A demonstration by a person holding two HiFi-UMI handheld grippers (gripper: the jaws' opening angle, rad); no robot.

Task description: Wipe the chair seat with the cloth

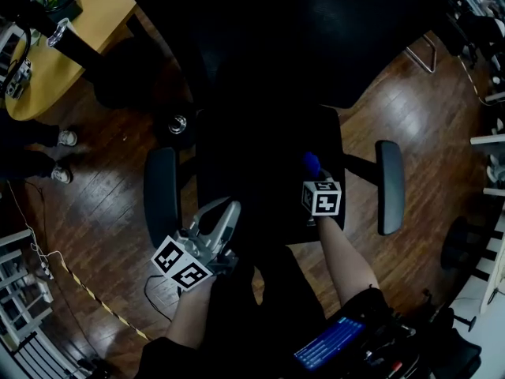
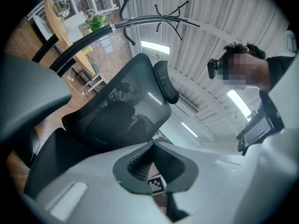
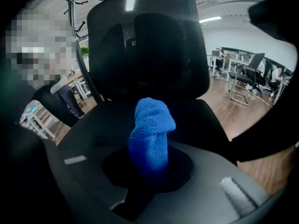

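A black office chair stands in the middle of the head view, its seat (image 1: 260,172) between two armrests (image 1: 162,196). My right gripper (image 1: 316,174) is over the seat's right half, shut on a rolled blue cloth (image 1: 311,163). In the right gripper view the blue cloth (image 3: 152,129) sticks up from the right gripper (image 3: 149,164), with the seat (image 3: 88,125) and backrest (image 3: 145,45) beyond. My left gripper (image 1: 231,208) hovers at the seat's front left corner, shut and holding nothing. The left gripper view has the left gripper (image 2: 152,146) aimed up at the mesh backrest (image 2: 121,113).
A wooden table (image 1: 79,22) stands at the back left, with a person's shoes (image 1: 63,138) beside it. A cable (image 1: 87,290) runs over the wood floor at the left. Other chairs and white frames (image 1: 489,140) line the right edge. A coat rack (image 2: 154,20) rises behind the chair.
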